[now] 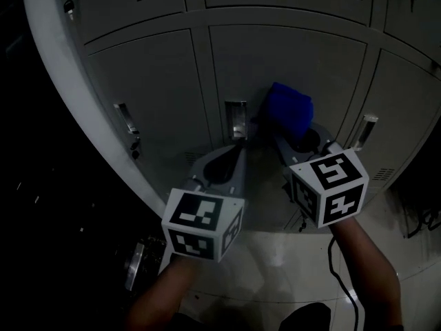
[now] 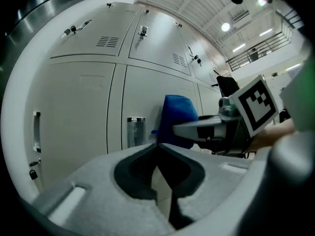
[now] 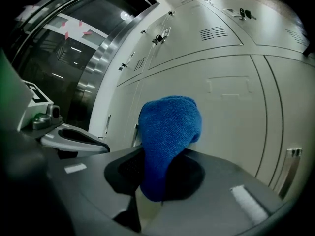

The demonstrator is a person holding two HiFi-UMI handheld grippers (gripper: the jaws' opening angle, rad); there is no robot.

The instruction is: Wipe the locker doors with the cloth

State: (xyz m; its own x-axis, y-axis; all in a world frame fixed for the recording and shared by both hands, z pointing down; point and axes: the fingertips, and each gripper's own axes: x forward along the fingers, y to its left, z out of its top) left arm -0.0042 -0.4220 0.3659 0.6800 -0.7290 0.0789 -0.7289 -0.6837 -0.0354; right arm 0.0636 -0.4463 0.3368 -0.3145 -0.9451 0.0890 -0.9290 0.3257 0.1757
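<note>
From the head view, a bank of grey locker doors (image 1: 282, 61) fills the upper part of the picture, with glossy floor tiles (image 1: 275, 267) below. The left gripper (image 1: 240, 145) points at the middle door, its tip just under a recessed metal handle (image 1: 236, 119). The right gripper (image 1: 298, 138) sits just beside it and carries a blue cloth (image 1: 289, 107), which stands up from its tip to the right of that handle. The cloth is at the door's face, but this view does not show whether it touches. A black cable (image 1: 339, 271) trails under the right forearm.

In the left gripper view, the left gripper (image 2: 157, 144) has its fingers (image 2: 216, 181) brought together so that the tips meet, with nothing between them. Beyond them are the pale locker door (image 2: 78, 107) and its metal handle (image 2: 135, 131). To the right, the blue cloth (image 2: 179, 116) sits on the right gripper (image 2: 175, 130), whose marker cube (image 2: 253, 107) faces the camera. A small lock (image 2: 32, 172) hangs at the far left.

In the right gripper view, the right gripper (image 3: 160, 156) has its fingers (image 3: 236, 181) closed on the blue cloth (image 3: 168, 132), which bulges up and forward as a rounded wad in front of the locker door (image 3: 236, 112). The left gripper (image 3: 106, 148) lies low at the left, near but apart. A metal handle (image 3: 290, 168) shows at the far right.
</note>
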